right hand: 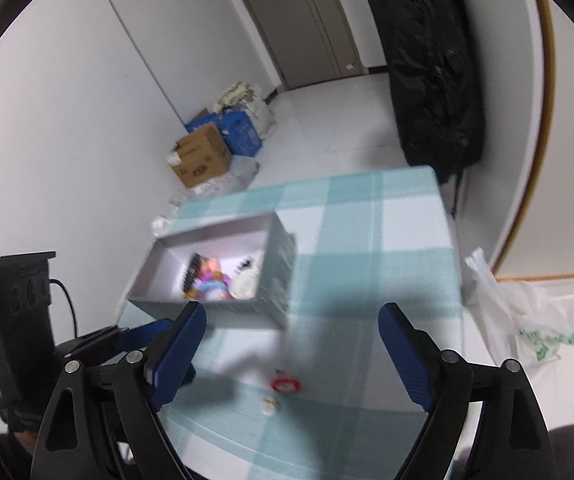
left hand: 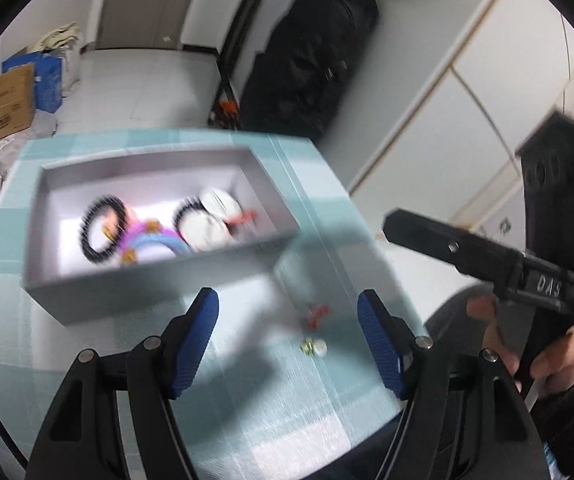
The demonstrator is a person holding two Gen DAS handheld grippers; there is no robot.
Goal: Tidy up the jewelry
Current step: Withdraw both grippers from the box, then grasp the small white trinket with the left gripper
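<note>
A grey open box [left hand: 155, 280] [right hand: 275, 276] sits on the teal checked tablecloth [left hand: 247, 380] [right hand: 367, 240]. It holds black bead bracelets [left hand: 101, 228], white round pieces [left hand: 207, 228], and pink, blue and red items. A red earring [left hand: 317, 314] [right hand: 285, 383] and a small pearl earring [left hand: 314, 347] [right hand: 269, 403] lie loose on the cloth, near the front edge. My left gripper [left hand: 289, 340] is open and empty above them. My right gripper [right hand: 291, 360] is open and empty, with both earrings between its fingers. The views are blurred.
Cardboard and blue boxes [right hand: 215, 148] stand on the floor by the wall. A black bag [right hand: 435, 68] hangs beyond the table's far corner. A white plastic bag [right hand: 527, 320] lies right of the table. The right gripper's body [left hand: 527, 264] shows in the left view.
</note>
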